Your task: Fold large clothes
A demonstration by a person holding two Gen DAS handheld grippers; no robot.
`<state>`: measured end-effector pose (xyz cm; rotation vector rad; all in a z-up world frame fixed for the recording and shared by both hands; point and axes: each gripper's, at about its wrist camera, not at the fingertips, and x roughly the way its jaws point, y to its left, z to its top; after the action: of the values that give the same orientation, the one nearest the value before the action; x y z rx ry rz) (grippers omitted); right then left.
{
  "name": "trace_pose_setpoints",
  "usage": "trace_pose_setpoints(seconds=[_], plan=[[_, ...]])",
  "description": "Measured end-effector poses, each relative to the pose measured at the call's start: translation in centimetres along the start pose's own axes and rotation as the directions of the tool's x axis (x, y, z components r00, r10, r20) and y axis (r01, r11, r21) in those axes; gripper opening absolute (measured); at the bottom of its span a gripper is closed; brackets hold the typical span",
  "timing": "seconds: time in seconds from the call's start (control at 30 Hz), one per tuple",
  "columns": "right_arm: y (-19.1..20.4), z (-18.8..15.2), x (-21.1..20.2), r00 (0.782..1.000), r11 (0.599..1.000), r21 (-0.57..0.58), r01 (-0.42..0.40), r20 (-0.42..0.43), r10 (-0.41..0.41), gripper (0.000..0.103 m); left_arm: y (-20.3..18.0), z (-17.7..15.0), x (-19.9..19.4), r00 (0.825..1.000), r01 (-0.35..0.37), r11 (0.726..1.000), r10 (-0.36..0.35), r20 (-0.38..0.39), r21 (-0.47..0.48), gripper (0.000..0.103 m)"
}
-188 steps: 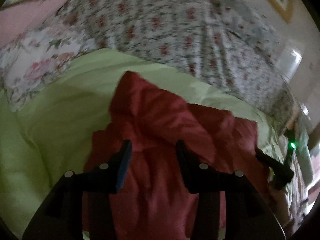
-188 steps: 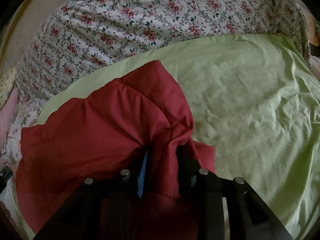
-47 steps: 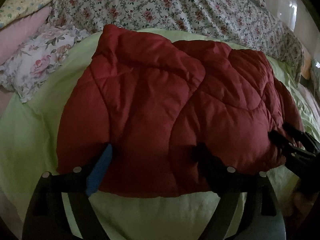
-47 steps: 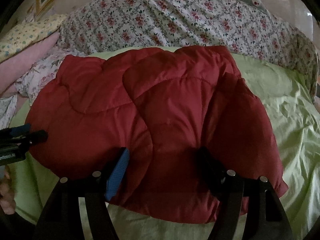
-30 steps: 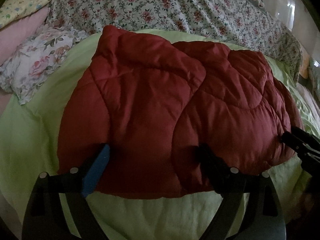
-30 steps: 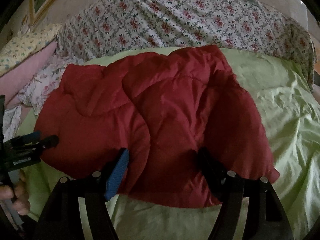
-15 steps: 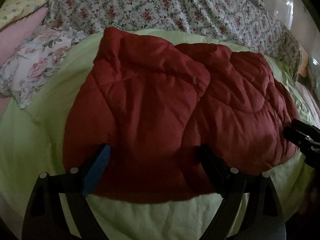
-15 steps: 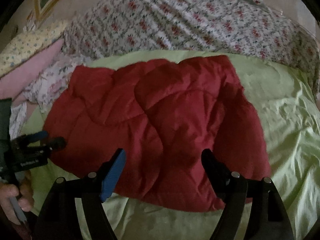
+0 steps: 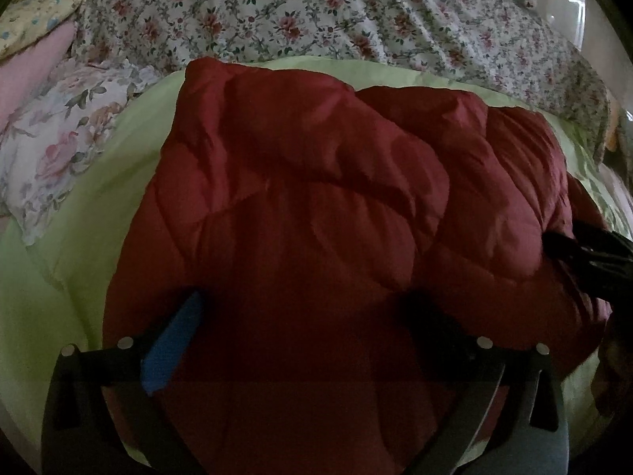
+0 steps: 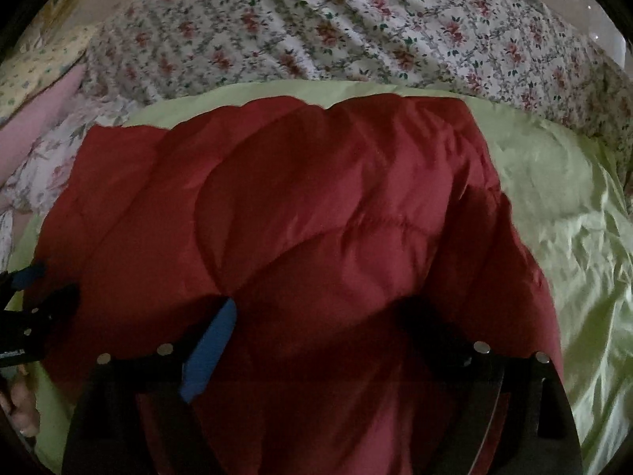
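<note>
The red quilted jacket lies folded in a thick, puffy bundle on the pale green sheet of a bed. Its near hem runs under both tools, so each wrist view looks down over red cloth that fills the space between its own fingers.

The left tool hangs over the left half of the jacket. Its jaws are spread wide and are opening; the blue pad and the dark finger opposite stand at either side of a broad stretch of cloth, and neither visibly pinches it. The right tool sits over the right half in the same way, jaws wide and opening, red cloth between them but nothing gripped. In the left wrist view the right tool shows as dark fingers at the jacket's right edge; in the right wrist view the left tool shows at the jacket's left edge, with a hand below it.

The jacket's far edge is humped and uneven, with one rounded lobe overlapping another along a curved seam. Its right side slopes down to bare green sheet, which is wrinkled and open to the right. On the left a narrower strip of sheet shows before a flowered pillow and a pink cushion. Beyond the far edge, past a thin band of green, a flowered blanket rises across the whole width of the bed.
</note>
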<state>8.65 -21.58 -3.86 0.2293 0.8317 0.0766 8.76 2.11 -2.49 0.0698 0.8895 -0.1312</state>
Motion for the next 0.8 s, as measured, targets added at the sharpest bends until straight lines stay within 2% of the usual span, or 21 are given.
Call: trace_pose_setpoints(seconds=[0.3, 0.4, 0.63, 0.8], plan=[[-0.7, 0.6, 1.4, 1.000, 1.000, 0.031, 0.003, 0.020, -0.003, 0.090, -0.4, 1.3, 1.0, 0.999, -0.033, 0.999, 0.033, -0.001, 0.009, 0.103], [-0.8, 0.6, 1.4, 1.000, 0.999, 0.036, -0.004, 0.022, 0.003, 0.090, -0.7, 0.9, 0.1, 0.999, -0.054, 0.999, 0.054, -0.002, 0.006, 0.103], [-0.8, 0.6, 1.0, 1.000, 0.999, 0.047, -0.003, 0.015, 0.003, 0.090, -0.5, -0.8, -3.1, 0.999, -0.044, 0.999, 0.045, 0.010, -0.021, 0.103], [-0.6, -0.2, -2.0, 0.999, 0.997, 0.071, 0.000, 0.044, -0.003, 0.092, -1.1, -2.0, -4.7, 0.999, -0.037, 0.999, 0.037, 0.018, 0.001, 0.103]])
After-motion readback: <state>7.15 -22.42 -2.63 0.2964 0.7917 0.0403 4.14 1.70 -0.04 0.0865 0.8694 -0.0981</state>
